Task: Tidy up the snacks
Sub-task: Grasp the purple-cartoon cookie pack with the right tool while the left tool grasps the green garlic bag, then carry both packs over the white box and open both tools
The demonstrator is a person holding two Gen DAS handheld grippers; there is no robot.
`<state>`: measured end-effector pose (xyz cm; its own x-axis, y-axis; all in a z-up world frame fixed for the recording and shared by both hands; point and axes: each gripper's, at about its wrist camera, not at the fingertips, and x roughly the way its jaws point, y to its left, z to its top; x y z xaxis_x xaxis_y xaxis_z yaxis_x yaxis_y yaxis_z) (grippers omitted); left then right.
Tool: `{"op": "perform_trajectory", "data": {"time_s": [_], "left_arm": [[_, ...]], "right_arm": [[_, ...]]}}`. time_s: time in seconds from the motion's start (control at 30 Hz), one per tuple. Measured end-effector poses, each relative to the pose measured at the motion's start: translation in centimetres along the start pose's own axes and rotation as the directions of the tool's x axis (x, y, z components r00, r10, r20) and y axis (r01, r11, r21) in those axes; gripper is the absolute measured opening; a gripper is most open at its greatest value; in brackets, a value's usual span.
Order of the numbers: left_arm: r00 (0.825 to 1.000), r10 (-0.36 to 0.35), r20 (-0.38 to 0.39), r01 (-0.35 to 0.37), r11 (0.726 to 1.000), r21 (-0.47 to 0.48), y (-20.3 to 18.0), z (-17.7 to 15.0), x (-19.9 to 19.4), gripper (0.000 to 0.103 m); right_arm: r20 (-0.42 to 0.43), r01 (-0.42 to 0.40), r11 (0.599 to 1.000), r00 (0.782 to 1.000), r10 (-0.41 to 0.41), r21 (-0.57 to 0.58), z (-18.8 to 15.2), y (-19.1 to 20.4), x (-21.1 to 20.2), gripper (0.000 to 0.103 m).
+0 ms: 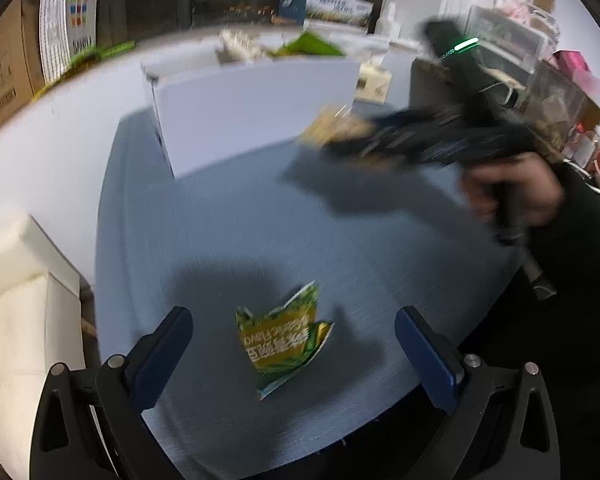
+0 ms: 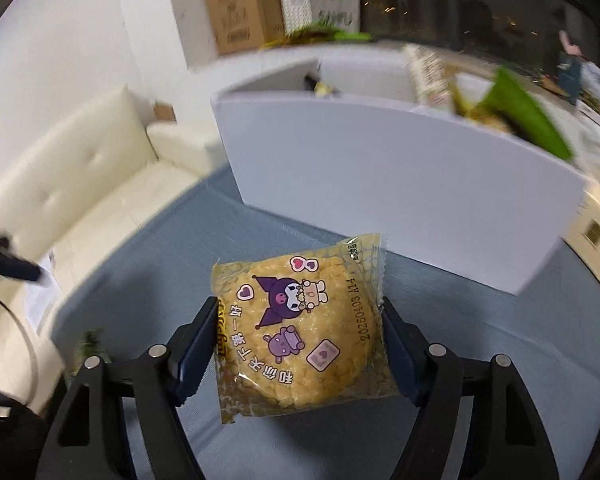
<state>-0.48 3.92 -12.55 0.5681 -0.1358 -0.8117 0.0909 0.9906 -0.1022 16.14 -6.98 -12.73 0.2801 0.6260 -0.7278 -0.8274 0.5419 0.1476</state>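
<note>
A green and yellow snack packet (image 1: 286, 342) lies on the blue-grey table (image 1: 236, 232), between and just ahead of the fingers of my open, empty left gripper (image 1: 294, 322). My right gripper (image 2: 298, 312) is shut on a yellow rice-cake packet (image 2: 304, 328) with purple cartoon figures, held above the table in front of a white box (image 2: 400, 184). In the left wrist view the right gripper (image 1: 340, 136) is blurred, carrying the yellow packet (image 1: 328, 128) near the white box (image 1: 256, 108). Green and pale snack packets (image 2: 512, 108) stick out of the box.
A cream sofa (image 2: 80, 184) stands to the left of the table. Cardboard boxes (image 2: 240, 4) stand by the wall behind. Cluttered shelves (image 1: 540, 60) are at the right. The table edge (image 1: 440, 384) curves near the left gripper.
</note>
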Motion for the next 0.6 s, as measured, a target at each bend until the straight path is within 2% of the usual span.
{"op": "perform_trajectory", "data": {"time_s": [0.07,0.2,0.23,0.27,0.3,0.33,0.43,0.6], "left_arm": [[0.999,0.003,-0.038,-0.004,1.000,-0.028,0.5,-0.4,1.5,0.103],[0.998,-0.015,-0.062,0.010,0.997,-0.074,1.0,-0.9,3.0,0.102],[0.998,-0.017,-0.067,0.012,0.997,-0.076,1.1,-0.8,3.1,0.098],[0.997,-0.024,-0.073,0.018,0.997,-0.073,1.0,-0.9,3.3,0.091],[0.997,-0.026,-0.076,0.020,0.997,-0.068,0.8,-1.0,3.4,0.059],[0.997,-0.007,-0.073,0.003,0.998,-0.056,0.6,-1.0,3.4,0.051],[1.000,-0.012,-0.024,0.010,0.996,-0.086,0.8,-0.8,2.4,0.046],[0.989,0.003,0.145,0.009,0.997,-0.083,0.3,1.1,-1.4,0.044]], "right_arm": [[0.041,-0.017,1.000,0.999,0.016,0.025,-0.6,-0.3,-2.3,0.079],[0.116,-0.019,0.999,0.993,0.014,0.048,-2.0,-0.4,-7.1,0.079],[0.130,-0.026,0.998,0.991,0.018,0.063,-2.2,-0.7,-7.8,0.079],[0.145,-0.035,0.996,0.989,0.023,0.080,-2.5,-0.8,-8.7,0.079],[0.159,-0.042,0.995,0.987,0.027,0.094,-2.9,-0.9,-9.4,0.079],[0.168,-0.044,0.994,0.985,0.027,0.101,-3.2,-1.0,-10.1,0.079],[0.181,-0.044,0.993,0.983,0.023,0.113,-4.1,-1.1,-11.1,0.079],[0.201,-0.048,0.991,0.979,0.023,0.123,-4.5,-0.8,-11.6,0.079]]}}
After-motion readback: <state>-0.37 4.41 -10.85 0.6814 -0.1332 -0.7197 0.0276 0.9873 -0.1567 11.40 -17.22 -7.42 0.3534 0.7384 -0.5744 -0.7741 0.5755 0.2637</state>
